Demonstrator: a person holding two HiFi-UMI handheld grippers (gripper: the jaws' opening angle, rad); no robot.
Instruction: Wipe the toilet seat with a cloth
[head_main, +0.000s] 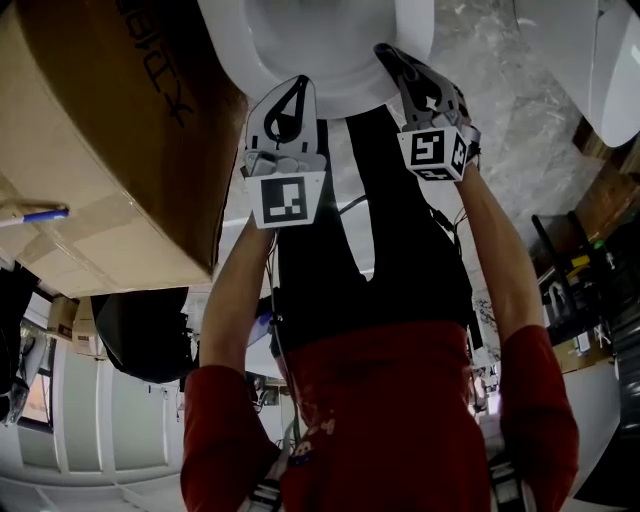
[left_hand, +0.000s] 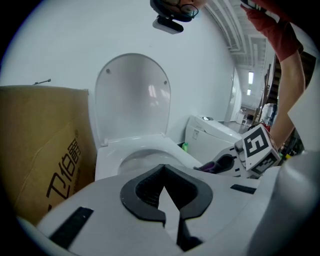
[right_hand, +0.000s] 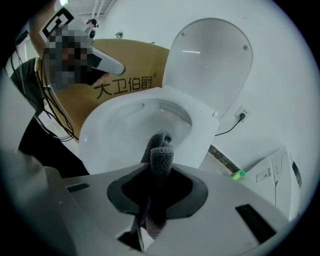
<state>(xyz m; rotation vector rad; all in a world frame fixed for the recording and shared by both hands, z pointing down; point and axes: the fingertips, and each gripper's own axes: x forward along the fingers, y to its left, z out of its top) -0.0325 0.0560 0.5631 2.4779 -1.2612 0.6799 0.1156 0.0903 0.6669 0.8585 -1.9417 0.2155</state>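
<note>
The white toilet has its lid (left_hand: 134, 95) raised, and the seat rim (right_hand: 110, 125) lies below and ahead of both grippers. In the right gripper view my right gripper (right_hand: 161, 167) is shut on a folded grey cloth (right_hand: 161, 156), which hangs over the rim's near edge. My left gripper (left_hand: 163, 172) is shut with nothing between its fingers and hovers in front of the bowl. In the head view the left gripper (head_main: 293, 95) and right gripper (head_main: 395, 60) sit side by side at the seat (head_main: 320, 60).
A large cardboard box (left_hand: 40, 145) stands tight against the toilet's left side. A second white toilet (left_hand: 215, 132) sits on the floor to the right. A cable runs to a wall socket (right_hand: 242, 115), and a small green object (right_hand: 239, 174) lies on the floor.
</note>
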